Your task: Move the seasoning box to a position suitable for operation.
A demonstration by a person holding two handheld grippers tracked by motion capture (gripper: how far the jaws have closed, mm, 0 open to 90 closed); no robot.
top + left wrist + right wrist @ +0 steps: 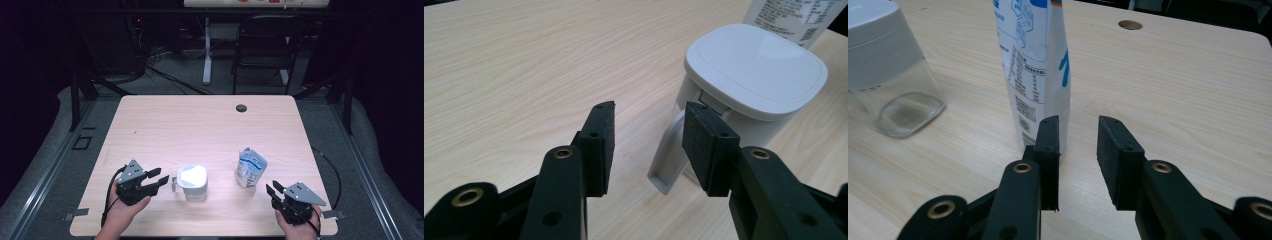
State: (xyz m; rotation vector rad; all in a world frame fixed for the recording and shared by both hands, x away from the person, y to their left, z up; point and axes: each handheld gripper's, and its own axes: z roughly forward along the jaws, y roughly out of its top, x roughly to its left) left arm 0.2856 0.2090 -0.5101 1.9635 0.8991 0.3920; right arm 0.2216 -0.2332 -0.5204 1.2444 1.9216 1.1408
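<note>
Gaping wide, the left tongs [161,178] hold nothing; bare wood shows between their black, foam-faced pads, which point towards 3 o'clock in the high view. Just beyond their tips stands the jar [192,183], a clear, rounded-square vessel with a smooth white lid [756,68] and a grey handle [667,157] hanging down its near side. In the left gripper view one pad sits just beside that handle; whether it touches cannot be told.

At 5 o'clock on the tabletop [200,125], the right tongs [273,192] are parted and empty too, aimed towards 10 o'clock. Ahead of them, near but apart, the pouch [250,167] stands upright: a glossy white-and-blue printed bag, creased, with a flat sealed edge facing the pads in the right gripper view.

Jar and pouch stand side by side near the front edge, apart from each other. Behind them the pale wood-grain tabletop runs bare to its rounded far corners, save for a dark grommet [241,107] at 12 o'clock.
</note>
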